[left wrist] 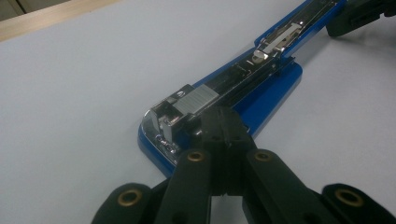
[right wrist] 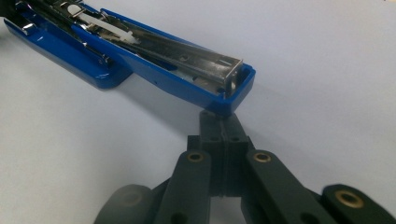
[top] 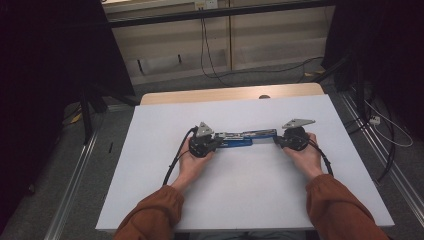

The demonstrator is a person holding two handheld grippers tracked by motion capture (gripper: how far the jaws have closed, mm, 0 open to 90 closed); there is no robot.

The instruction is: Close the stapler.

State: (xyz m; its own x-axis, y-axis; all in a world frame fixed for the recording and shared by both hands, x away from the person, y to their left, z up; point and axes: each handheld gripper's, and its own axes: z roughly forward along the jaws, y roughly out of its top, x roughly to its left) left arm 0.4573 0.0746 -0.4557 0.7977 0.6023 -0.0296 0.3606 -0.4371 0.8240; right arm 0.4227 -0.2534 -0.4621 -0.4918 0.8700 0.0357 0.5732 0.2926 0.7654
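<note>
Blue stapler (top: 240, 139), swung open flat, long axis across desk (top: 150, 190); left gripper (left wrist: 223, 122) and right gripper (right wrist: 223, 122), jaws pressed together, at opposite ends

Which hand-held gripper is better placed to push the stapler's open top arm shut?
Probably the right hand-held gripper: its shut tips sit at the free end of the blue stapler. The left hand-held gripper rests at the base end.

1x blue stapler (top: 243, 138), swung open flat. 2x handheld grippers: left gripper (top: 216, 142), right gripper (top: 278, 141). 1x white table (top: 240, 200). 2x hands, orange sleeves. Approx. 3 cables on floor.
</note>
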